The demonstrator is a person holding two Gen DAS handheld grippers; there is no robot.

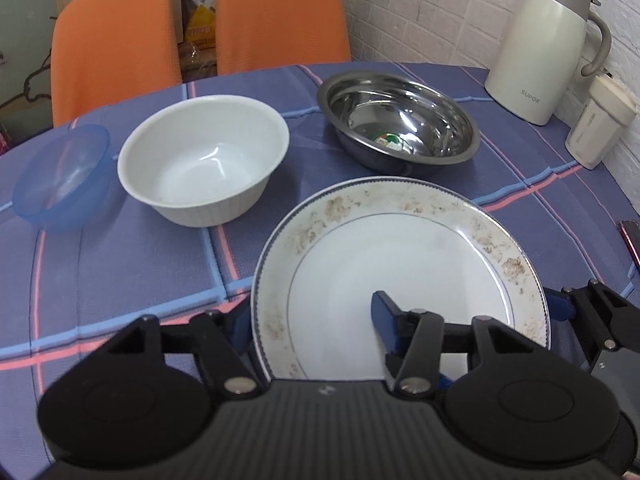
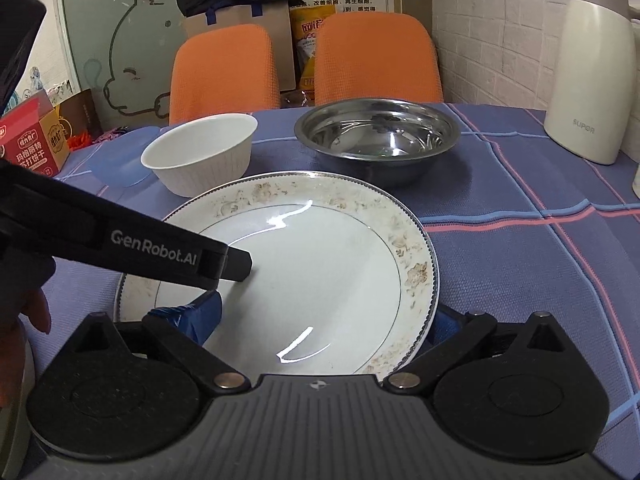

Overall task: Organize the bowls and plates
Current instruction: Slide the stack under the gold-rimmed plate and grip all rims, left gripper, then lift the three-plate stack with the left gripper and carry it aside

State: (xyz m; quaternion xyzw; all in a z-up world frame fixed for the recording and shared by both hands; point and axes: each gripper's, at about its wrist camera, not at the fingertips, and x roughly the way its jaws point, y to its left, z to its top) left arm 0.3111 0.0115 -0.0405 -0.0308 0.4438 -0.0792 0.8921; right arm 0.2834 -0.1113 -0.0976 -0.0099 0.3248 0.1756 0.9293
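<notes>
1. Left wrist view. The plate (image 1: 400,248) fills the lower centre, over the checked tablecloth (image 1: 120,280). I cannot tell whether it rests flat or is already tipped up.
2. The left claw (image 1: 312,316) stands wide. One pad sits just outside the plate's rim at 9 o'clock and the other lies over the plate's white centre. The rim passes between them, and no pinch shows.
3. From the plate, the white bowl (image 1: 200,160) is at 11 o'clock, the steel bowl (image 1: 400,120) at 12 and the blue bowl (image 1: 60,176) at 10. All three are upright and apart from the plate.
4. Right wrist view. The right claw (image 2: 324,312) is also wide. Its left pad is over the plate's face at 7 o'clock and its right pad is just outside the rim at 4 o'clock.
5. The left claw's finger (image 2: 224,260) reaches in from 9 o'clock, close over the glaze. Whether it touches is unclear.
6. Judgement: the step in hand is a two-claw pick of the plate, probably to bring it together with the bowls.
7. Method note: seat each rim deep between the pads before closing. Close both sides together, since glaze is slick and a one-sided squeeze would skate the plate away.
8. Lift level and slowly, and keep clear of the white bowl at 11 o'clock.
</notes>
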